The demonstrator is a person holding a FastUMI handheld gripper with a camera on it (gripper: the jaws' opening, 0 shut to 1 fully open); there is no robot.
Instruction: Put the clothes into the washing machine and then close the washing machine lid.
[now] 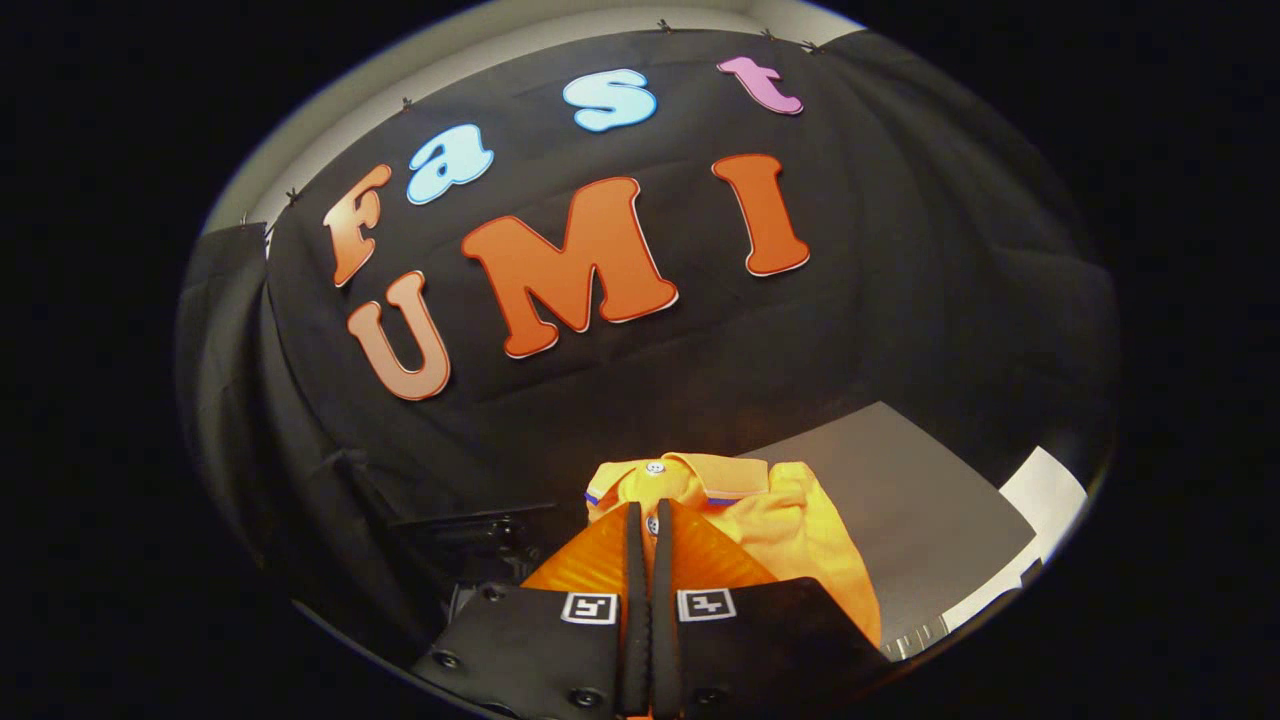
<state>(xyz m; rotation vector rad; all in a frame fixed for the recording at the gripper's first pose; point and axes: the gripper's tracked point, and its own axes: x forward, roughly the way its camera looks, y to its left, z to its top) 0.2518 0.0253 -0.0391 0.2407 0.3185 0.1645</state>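
Cloth wall [900, 300] of the booth takes up most of what lies ahead of you: black, matte, draped in soft folds. Below it and to the right of the fingers you have a flat grey panel [900, 490], smooth, straight-edged, tilted, with a white surface [1050, 495] at its far corner.

Shirt [790, 520]: yellow-orange knit, polo type, soft and creased. It hangs from the fingertips and spreads just beyond them and down their right side. Collar [720, 475] is uppermost, with a thin blue trim line at its edge and a small pale button [655, 467]. You cannot tell the long axis; the body is bunched.

Gripper [648, 520]: jaws drawn nearly together, a narrow slit left between the ribbed inner faces. The tips meet at the shirt's placket below the collar, pinching the fabric.
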